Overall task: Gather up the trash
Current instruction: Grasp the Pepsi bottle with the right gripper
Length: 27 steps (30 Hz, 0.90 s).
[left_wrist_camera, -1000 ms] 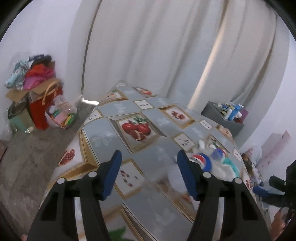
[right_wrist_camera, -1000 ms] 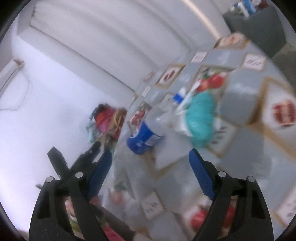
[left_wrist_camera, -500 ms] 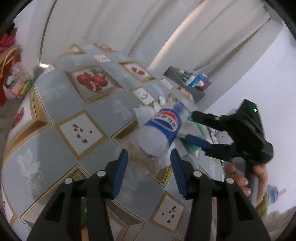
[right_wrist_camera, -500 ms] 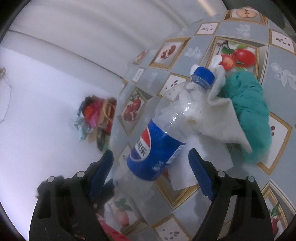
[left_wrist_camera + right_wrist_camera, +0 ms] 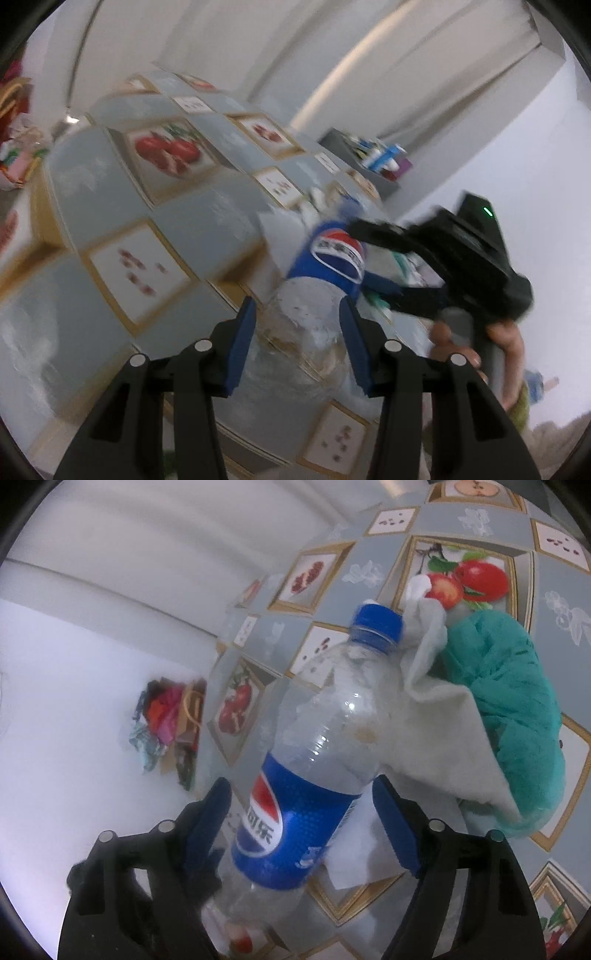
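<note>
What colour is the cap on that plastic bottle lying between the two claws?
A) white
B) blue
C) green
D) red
B: the right wrist view shows the bottle topped by a blue cap, beside a white tissue.

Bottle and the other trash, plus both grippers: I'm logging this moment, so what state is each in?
Bottle: capped, lying on the table, looks empty.
White tissue: crumpled, draped against the bottle neck.
Teal bag: bunched, lying on the table.
Left gripper: fingers astride the bottle's base end.
Right gripper: closing, fingers astride the blue label, gaps visible.
</note>
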Motion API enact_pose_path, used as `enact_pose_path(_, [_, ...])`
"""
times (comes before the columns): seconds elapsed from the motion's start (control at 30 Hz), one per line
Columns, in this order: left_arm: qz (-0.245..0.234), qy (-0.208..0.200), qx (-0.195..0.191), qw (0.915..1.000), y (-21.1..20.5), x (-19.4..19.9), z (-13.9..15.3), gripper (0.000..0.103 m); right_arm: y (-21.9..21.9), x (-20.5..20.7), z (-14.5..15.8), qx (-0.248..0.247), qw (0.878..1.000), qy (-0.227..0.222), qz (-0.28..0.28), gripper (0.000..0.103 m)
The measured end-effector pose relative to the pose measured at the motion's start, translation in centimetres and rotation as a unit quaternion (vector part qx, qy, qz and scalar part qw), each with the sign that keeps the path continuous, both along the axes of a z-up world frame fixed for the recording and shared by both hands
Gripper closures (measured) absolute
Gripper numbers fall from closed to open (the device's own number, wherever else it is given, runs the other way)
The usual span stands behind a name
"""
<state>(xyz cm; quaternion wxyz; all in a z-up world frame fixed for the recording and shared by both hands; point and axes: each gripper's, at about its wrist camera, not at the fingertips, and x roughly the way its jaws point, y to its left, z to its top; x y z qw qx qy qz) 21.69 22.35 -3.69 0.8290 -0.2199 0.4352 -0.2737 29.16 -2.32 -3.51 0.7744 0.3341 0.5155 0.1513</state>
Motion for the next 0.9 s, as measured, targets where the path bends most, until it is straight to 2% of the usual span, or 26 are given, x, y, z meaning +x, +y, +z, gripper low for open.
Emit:
enact_pose_path(0.1, [-0.02,0.008,-0.017,0.9996,-1.1,-1.3,-0.3,0.058,0.2,0.1,-1.0,-0.001,1.0,0.023,0.022,0.039])
enact_pose_path(0.2, [-0.034,0.009,-0.019,0.9992,-2.1,-2.6,-0.2,0.058,0.5,-0.3,-1.3,0.006,0.998,0.026,0.051,0.044])
enact_pose_path(0.37, [-0.047,0.002,-0.014,0.9988,-2.5,-4.4,0.7,0.058,0.6,-1.9,0.3,-0.007,0.996,-0.018,0.084,0.046])
enact_pose_path(0.5, [-0.05,-0.001,-0.012,0.9987,-2.3,-5.5,1.4,0.058,-1.1,-4.1,1.8,-0.004,0.994,-0.049,0.094,0.047])
enact_pose_path(0.63, [-0.041,-0.003,0.01,0.9991,-3.0,-5.1,1.6,0.058,-4.2,-6.9,3.6,-0.032,0.993,-0.08,0.084,0.047])
enact_pose_path(0.73, [-0.039,-0.01,0.031,0.9987,-4.1,-4.1,1.6,0.058,-7.7,-9.1,4.6,-0.07,0.991,-0.097,0.058,0.046])
enact_pose_path(0.9, [-0.037,-0.047,0.087,0.9944,-7.6,-1.5,2.0,0.058,-12.6,-11.1,4.4,-0.11,0.99,-0.087,0.012,0.046])
